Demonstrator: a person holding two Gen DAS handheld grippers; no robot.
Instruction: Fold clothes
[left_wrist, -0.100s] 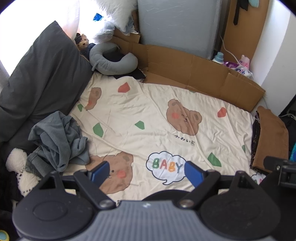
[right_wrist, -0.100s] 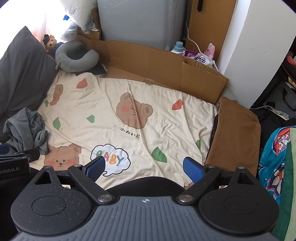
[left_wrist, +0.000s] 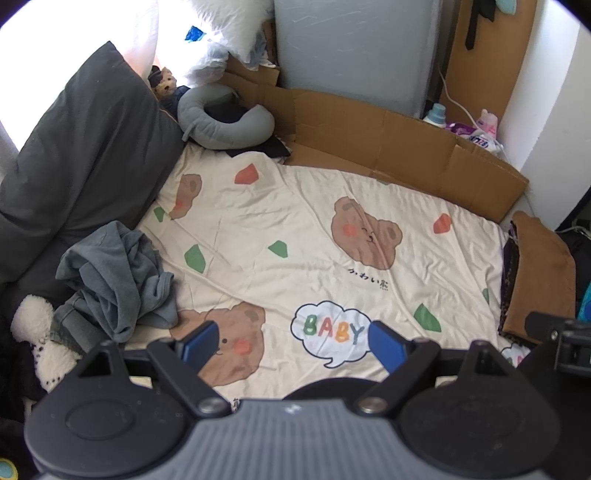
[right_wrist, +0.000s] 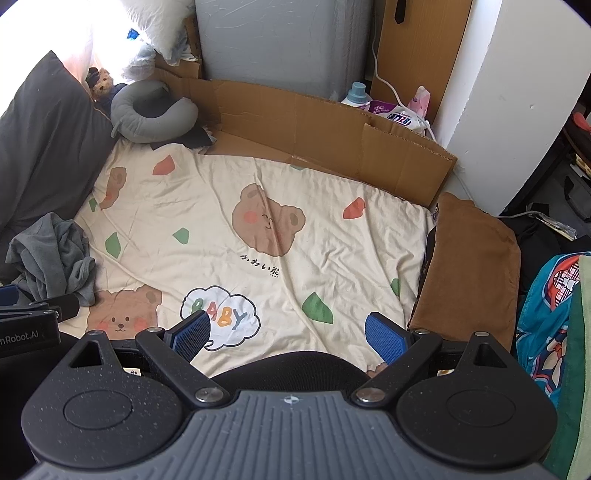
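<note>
A crumpled grey-blue garment (left_wrist: 114, 280) lies in a heap at the left edge of the cream bear-print sheet (left_wrist: 314, 229); it also shows in the right wrist view (right_wrist: 55, 254). A folded brown garment (left_wrist: 539, 277) lies at the sheet's right edge, and shows in the right wrist view (right_wrist: 469, 266). My left gripper (left_wrist: 291, 343) is open and empty, held above the sheet's near edge. My right gripper (right_wrist: 288, 334) is open and empty, above the near edge further right. The left gripper's body shows at the left of the right wrist view (right_wrist: 26, 325).
A dark grey pillow (left_wrist: 81, 158) leans at the left. A grey neck pillow (left_wrist: 221, 122) and a teddy bear (left_wrist: 164, 85) lie at the back. Cardboard (left_wrist: 388, 144) lines the far side. Bottles (right_wrist: 356, 94) stand behind it. A colourful cloth (right_wrist: 546, 306) hangs at the right.
</note>
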